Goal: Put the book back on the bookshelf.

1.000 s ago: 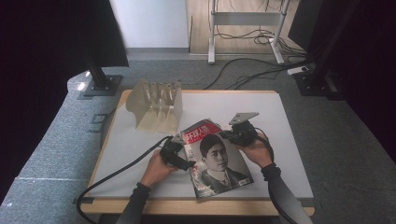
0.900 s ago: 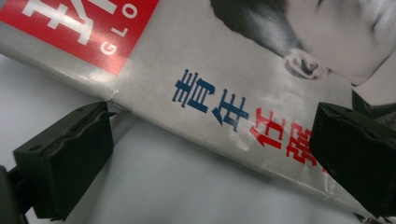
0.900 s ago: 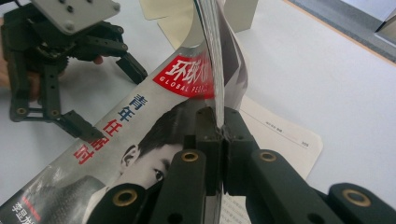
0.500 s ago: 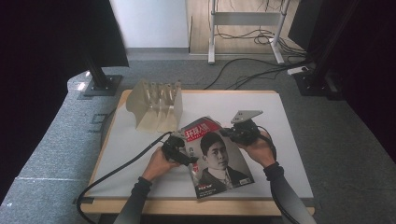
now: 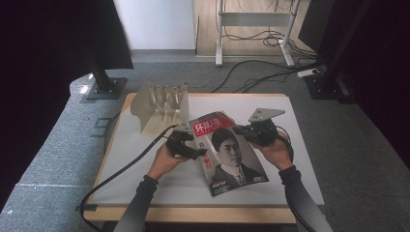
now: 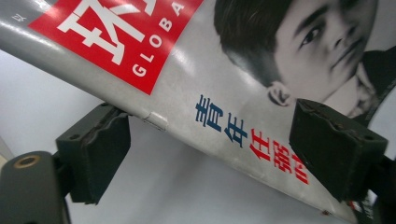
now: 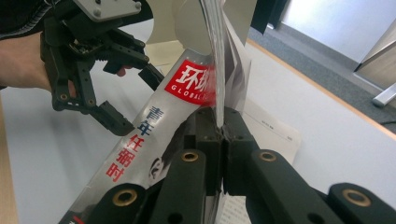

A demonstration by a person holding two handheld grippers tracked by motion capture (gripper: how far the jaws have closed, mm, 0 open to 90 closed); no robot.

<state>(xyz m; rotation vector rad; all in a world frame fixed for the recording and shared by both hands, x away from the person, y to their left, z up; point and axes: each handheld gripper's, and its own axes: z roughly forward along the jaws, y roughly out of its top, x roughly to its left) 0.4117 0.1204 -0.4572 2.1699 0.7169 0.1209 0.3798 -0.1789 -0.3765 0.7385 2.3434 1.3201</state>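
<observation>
Lifting a glossy magazine off the bench between two tools.

Right tool (image 7: 219, 133) is clamped tight on the magazine (image 5: 227, 152) at its right edge, at the centre of the high view; the cover bows upward from that pinch, its lower end near the white bench (image 5: 300, 159). Left tool (image 6: 210, 154) has just been closing, yet its jaws stand apart on either side of the spine, pads not pressing. Thin, light and floppy, with a slick cover, the magazine will likely sag and slip if pinched by a few pages; the stapled spine looks the firmest hold. A clear slotted rack (image 5: 162, 104) stands at the upper left.
</observation>
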